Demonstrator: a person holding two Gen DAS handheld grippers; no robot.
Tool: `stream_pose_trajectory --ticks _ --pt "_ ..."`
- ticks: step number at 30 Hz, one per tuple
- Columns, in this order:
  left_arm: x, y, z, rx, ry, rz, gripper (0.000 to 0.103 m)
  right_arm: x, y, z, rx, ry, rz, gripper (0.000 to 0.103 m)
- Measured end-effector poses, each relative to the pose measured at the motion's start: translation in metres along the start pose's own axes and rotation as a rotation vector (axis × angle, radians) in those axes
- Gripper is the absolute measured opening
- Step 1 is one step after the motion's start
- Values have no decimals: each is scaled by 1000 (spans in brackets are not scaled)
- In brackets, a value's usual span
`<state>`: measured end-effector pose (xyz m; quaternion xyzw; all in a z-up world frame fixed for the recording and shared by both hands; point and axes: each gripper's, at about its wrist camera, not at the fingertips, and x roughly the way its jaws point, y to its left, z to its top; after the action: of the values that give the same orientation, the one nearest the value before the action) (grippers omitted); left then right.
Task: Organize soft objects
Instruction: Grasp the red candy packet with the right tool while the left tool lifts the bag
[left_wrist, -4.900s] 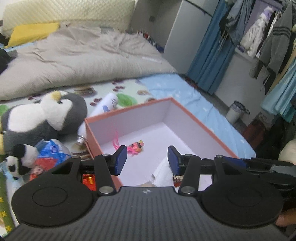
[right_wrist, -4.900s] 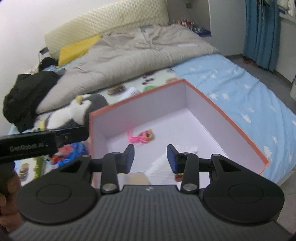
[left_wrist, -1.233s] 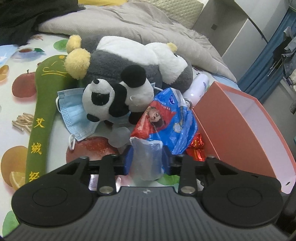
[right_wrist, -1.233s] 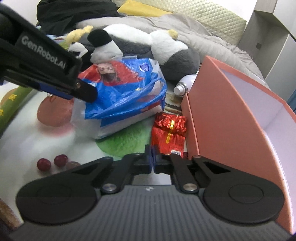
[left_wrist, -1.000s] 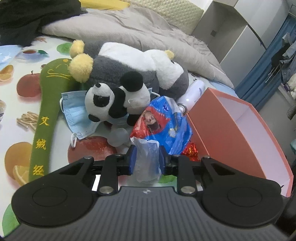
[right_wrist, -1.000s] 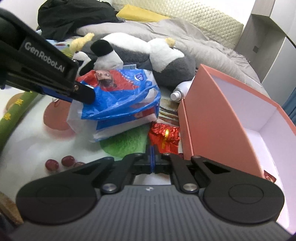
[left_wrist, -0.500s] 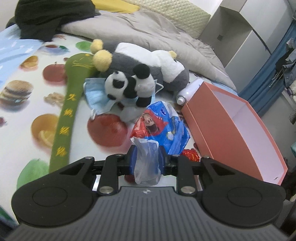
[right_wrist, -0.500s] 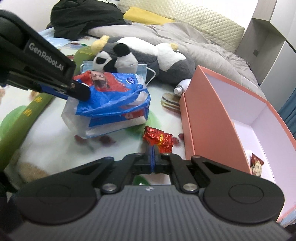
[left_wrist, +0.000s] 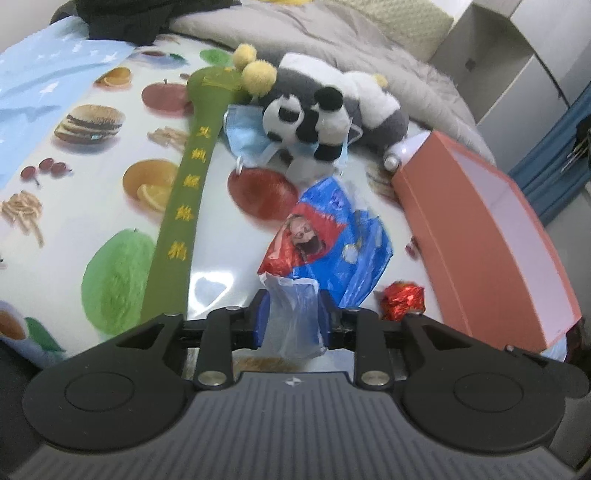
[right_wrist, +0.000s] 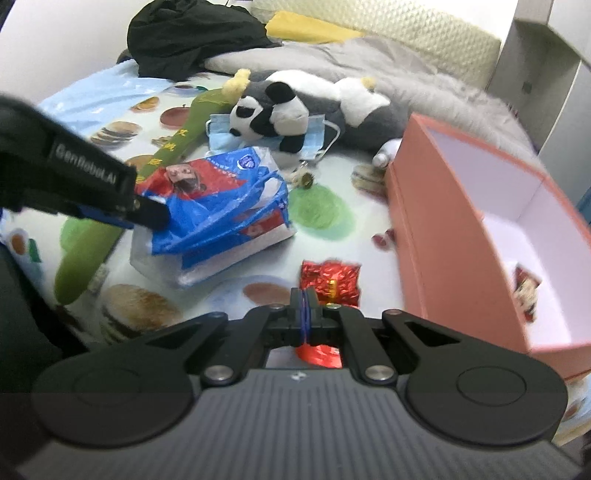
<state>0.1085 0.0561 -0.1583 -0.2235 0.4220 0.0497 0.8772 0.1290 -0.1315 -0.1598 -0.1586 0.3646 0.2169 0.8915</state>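
Note:
My left gripper (left_wrist: 293, 317) holds a bunched corner of the blue and red plastic bag (left_wrist: 332, 243); its jaws are opening, and the plastic still fills the gap between the pads. The right wrist view shows that left gripper (right_wrist: 155, 218) at the bag's (right_wrist: 221, 206) left edge. My right gripper (right_wrist: 304, 306) is shut on the edge of a red foil packet (right_wrist: 330, 282), which also shows under its fingers. A small panda plush (left_wrist: 306, 122) lies on a blue face mask (left_wrist: 243, 136), against a big grey and white plush (left_wrist: 369, 99). A long green plush (left_wrist: 181, 206) lies to the left.
An open orange box (right_wrist: 443, 236) with a pale inside stands at the right and holds a small red packet (right_wrist: 526, 291). A white bottle (left_wrist: 406, 147) lies behind its corner. A fruit-print mat (left_wrist: 92, 166) covers the bed. A grey duvet (right_wrist: 406, 70) and black clothing (right_wrist: 184, 37) lie behind.
Both grippers have pulled back from the pile, so more of the mat shows. The bag has come along with the left gripper and the red packet with the right, away from the box.

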Motion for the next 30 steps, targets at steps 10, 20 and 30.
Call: stream_pose_trajectory --ticks 10,20,30 --pt "-7 7 0 104 50 48 69 2 -13 -2 108 -6 38 46" --pt "15 -21 13 301 41 -7 69 30 -23 10 84 -21 -20 64" --pt "54 -28 24 306 57 -10 64 66 -30 14 96 30 -12 64"
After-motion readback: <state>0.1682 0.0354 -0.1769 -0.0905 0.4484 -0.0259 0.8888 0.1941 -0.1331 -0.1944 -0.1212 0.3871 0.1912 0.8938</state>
